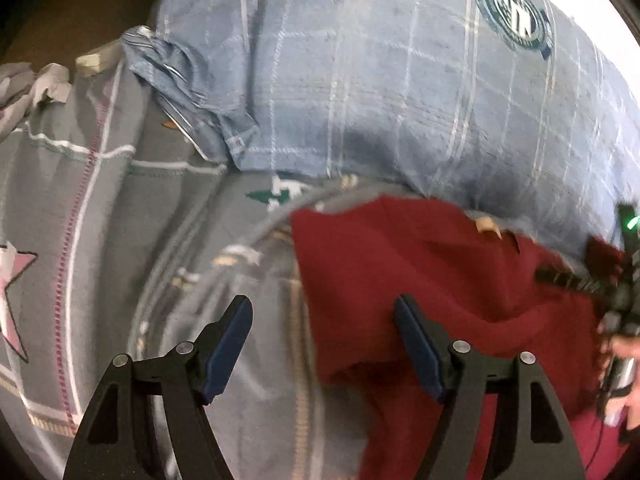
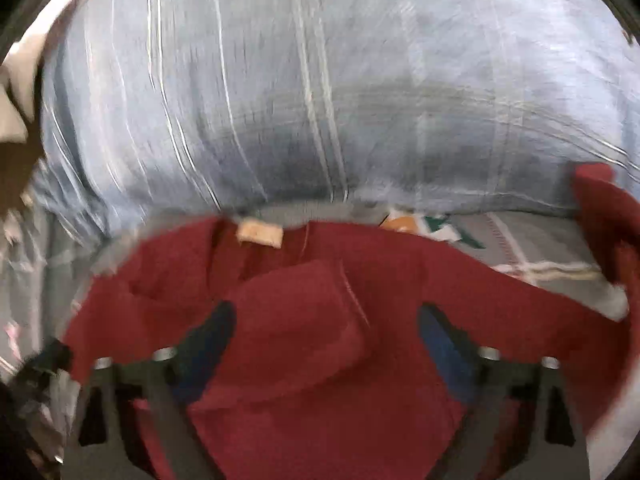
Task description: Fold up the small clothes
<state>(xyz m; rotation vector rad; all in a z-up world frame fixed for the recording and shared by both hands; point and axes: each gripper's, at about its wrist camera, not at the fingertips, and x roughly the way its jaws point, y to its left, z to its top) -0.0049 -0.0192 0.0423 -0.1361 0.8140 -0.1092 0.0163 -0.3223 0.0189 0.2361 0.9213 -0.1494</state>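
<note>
A dark red small garment [image 1: 420, 280] lies on a grey patterned bedspread [image 1: 100, 208]. My left gripper [image 1: 324, 340] is open and empty, just above the garment's left edge. In the right wrist view, which is blurred, the red garment [image 2: 304, 320] shows a folded flap and a tan label [image 2: 259, 233] near its far edge. My right gripper [image 2: 326, 332] is open over the middle of the garment, its fingers to either side of the flap. The right gripper also shows at the right edge of the left wrist view [image 1: 616, 300].
A large blue plaid pillow [image 1: 400, 80] with a round emblem [image 1: 516, 12] lies right behind the garment and fills the far side in the right wrist view [image 2: 320, 100]. Crumpled pale cloth [image 1: 44, 84] sits at the far left by the bed's edge.
</note>
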